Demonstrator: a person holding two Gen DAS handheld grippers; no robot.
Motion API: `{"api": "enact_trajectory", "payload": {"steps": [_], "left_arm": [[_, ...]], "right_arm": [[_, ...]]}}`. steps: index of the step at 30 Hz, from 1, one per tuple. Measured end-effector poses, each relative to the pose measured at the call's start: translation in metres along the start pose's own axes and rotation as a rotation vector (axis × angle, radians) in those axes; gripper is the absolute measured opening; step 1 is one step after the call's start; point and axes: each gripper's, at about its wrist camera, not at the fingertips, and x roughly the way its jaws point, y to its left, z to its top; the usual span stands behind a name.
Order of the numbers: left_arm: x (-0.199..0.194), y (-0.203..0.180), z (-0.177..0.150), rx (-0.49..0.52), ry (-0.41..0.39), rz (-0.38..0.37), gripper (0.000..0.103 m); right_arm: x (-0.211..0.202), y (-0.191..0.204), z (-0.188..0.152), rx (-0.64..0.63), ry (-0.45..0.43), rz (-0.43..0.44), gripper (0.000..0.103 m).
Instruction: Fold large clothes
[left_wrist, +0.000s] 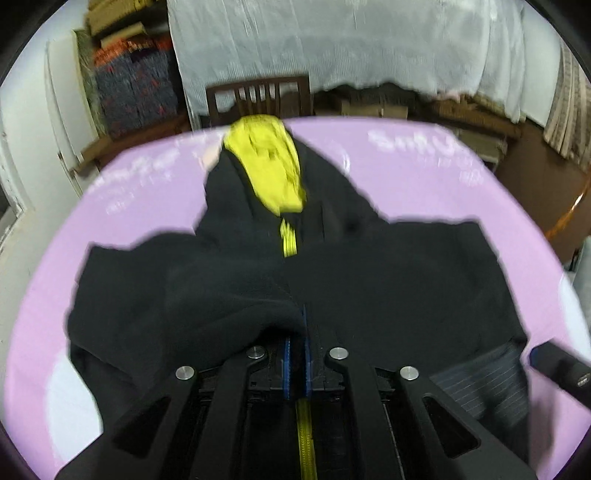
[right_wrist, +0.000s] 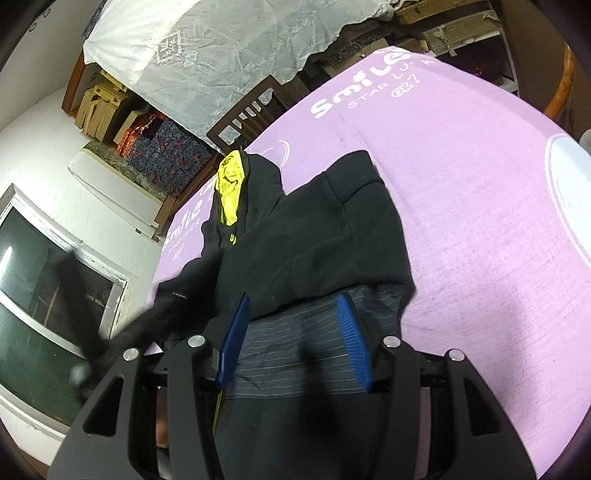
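Observation:
A black hoodie (left_wrist: 369, 273) with yellow hood lining (left_wrist: 269, 162) lies spread on a lilac printed blanket (left_wrist: 424, 162). My left gripper (left_wrist: 297, 326) is low over its near edge, blue pads nearly together with a fold of black cloth draped over the left finger; it is shut on the hoodie. In the right wrist view the hoodie (right_wrist: 314, 236) lies folded lengthwise, its pinstriped hem (right_wrist: 295, 350) nearest. My right gripper (right_wrist: 294, 301) stands open over that hem, pads well apart. A dark blurred shape (right_wrist: 96, 317) at the left is the other gripper.
A dark wooden chair (left_wrist: 258, 96) stands at the blanket's far edge. Behind it hangs a white lace cloth (left_wrist: 332, 44), with stacked boxes (left_wrist: 129, 85) to the left. A window (right_wrist: 33, 295) is on the left wall. The blanket (right_wrist: 480, 221) lies bare to the right.

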Motion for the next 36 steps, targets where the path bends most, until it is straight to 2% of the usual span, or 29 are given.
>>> {"api": "enact_trajectory", "payload": {"steps": [2, 3, 4, 5, 8, 10, 11, 13, 15, 18, 19, 22, 25, 28, 33, 36], "left_arm": [[0.001, 0.003, -0.001, 0.004, -0.005, -0.007, 0.009], [-0.002, 0.004, -0.001, 0.008, -0.006, -0.015, 0.013], [-0.006, 0.007, -0.002, 0.01, -0.003, -0.024, 0.027], [-0.012, 0.011, -0.003, 0.012, -0.003, -0.035, 0.047], [-0.042, 0.031, -0.008, 0.026, -0.043, -0.058, 0.069], [-0.061, 0.051, -0.014, 0.036, -0.071, -0.054, 0.076], [-0.069, 0.063, -0.016, 0.021, -0.083, -0.034, 0.084], [-0.078, 0.103, -0.023, -0.057, -0.123, 0.035, 0.086], [-0.076, 0.143, -0.029, -0.143, -0.118, 0.063, 0.086], [-0.069, 0.192, -0.044, -0.274, -0.075, 0.042, 0.085], [-0.066, 0.2, -0.048, -0.283, -0.062, 0.04, 0.085], [-0.059, 0.216, -0.058, -0.25, -0.04, 0.085, 0.085], [-0.045, 0.218, -0.058, -0.187, -0.003, 0.12, 0.085], [-0.031, 0.21, -0.057, -0.106, 0.016, 0.172, 0.085], [-0.014, 0.185, -0.051, 0.058, -0.016, 0.252, 0.086], [-0.006, 0.181, -0.046, 0.08, -0.022, 0.273, 0.088]], "right_arm": [[0.002, -0.001, 0.001, 0.004, 0.004, -0.004, 0.05], [0.003, -0.002, 0.001, 0.004, 0.005, -0.005, 0.05], [0.003, -0.002, 0.002, 0.002, 0.005, -0.008, 0.05], [0.003, -0.003, 0.002, 0.001, 0.004, -0.01, 0.05], [0.003, -0.003, 0.001, -0.008, -0.002, -0.011, 0.049], [0.002, -0.001, 0.0, -0.026, -0.009, -0.012, 0.049], [0.001, 0.003, -0.001, -0.047, -0.016, -0.014, 0.049], [0.0, 0.015, -0.005, -0.116, -0.033, -0.022, 0.05], [-0.001, 0.028, -0.011, -0.193, -0.051, -0.033, 0.049], [0.005, 0.055, -0.023, -0.313, -0.042, -0.045, 0.049], [0.01, 0.068, -0.027, -0.363, -0.023, -0.047, 0.05], [0.023, 0.102, -0.037, -0.492, 0.001, -0.085, 0.049], [0.044, 0.14, -0.05, -0.673, 0.024, -0.128, 0.049], [0.07, 0.174, -0.074, -0.919, 0.032, -0.234, 0.049], [0.109, 0.192, -0.095, -1.161, 0.029, -0.356, 0.05], [0.129, 0.199, -0.094, -1.24, -0.003, -0.41, 0.05]]}}
